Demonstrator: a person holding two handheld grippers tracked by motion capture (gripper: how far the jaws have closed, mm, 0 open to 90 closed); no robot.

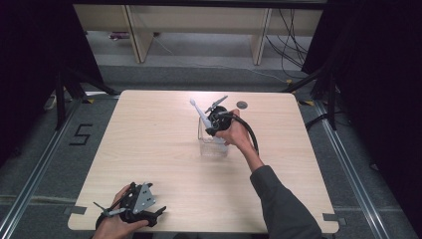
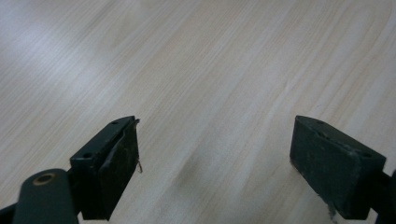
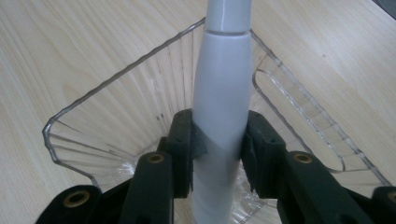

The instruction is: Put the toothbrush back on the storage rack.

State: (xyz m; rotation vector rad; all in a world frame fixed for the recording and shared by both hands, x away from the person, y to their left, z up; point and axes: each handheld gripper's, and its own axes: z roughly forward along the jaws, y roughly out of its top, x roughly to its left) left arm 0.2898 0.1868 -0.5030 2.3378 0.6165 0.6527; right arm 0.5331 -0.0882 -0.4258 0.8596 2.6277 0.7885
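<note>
A white electric toothbrush [image 1: 198, 112] stands tilted in a clear plastic cup [image 1: 212, 147] near the middle of the wooden table [image 1: 149, 149]. My right gripper [image 1: 215, 124] is shut on the toothbrush handle [image 3: 219, 116], with the pads pressing on both sides just above the cup's rim [image 3: 116, 77]. The brush head points up and to the far left. My left gripper [image 1: 157, 215] rests at the table's near left edge. Its jaws are open [image 2: 215, 168] over bare wood with nothing between them.
A small dark round disc [image 1: 242, 104] lies on the table at the far right. Wooden furniture legs and cables stand on the floor beyond the table. Black curtains hang at both sides.
</note>
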